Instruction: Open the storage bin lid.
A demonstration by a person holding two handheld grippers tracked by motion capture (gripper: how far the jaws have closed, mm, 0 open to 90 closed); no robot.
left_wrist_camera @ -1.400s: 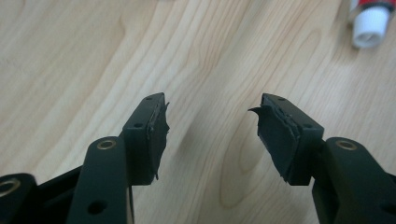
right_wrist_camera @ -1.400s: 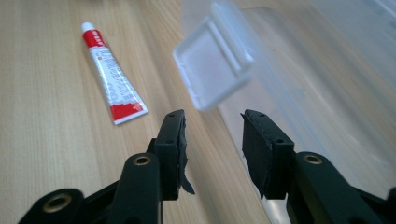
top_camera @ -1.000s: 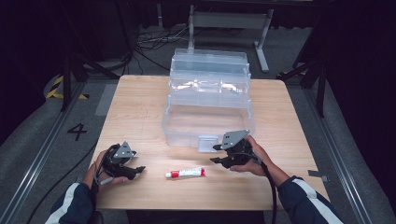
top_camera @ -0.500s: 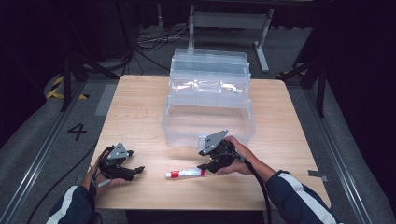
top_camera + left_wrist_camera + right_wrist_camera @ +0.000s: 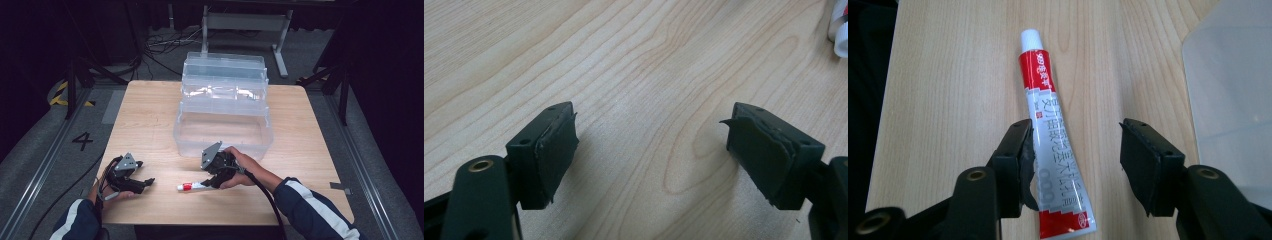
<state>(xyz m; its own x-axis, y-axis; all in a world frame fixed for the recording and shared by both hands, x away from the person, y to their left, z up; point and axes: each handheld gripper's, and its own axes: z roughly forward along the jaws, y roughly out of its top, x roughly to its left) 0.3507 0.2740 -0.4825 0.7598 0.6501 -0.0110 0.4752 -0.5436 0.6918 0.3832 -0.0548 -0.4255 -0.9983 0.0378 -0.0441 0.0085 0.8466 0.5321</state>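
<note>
I have the right tongs (image 5: 1075,165) straddling the red-and-white squeeze tube with the white cap (image 5: 1055,130), which lies flat on the pale wooden tabletop (image 5: 150,115) near its front edge. The jaws have just been opening a little; the tube sits between them, the left pad right against its side and the right pad standing clear, so nothing is pinched yet. My left tongs (image 5: 651,150) rest released over bare wood off to the left, nothing between them. Behind the tube stands the clear plastic tiered storage box (image 5: 223,107), its lowest tray open toward me. By my reading, the approach is done; the squeeze, the lift and any carry to that box all remain.
</note>
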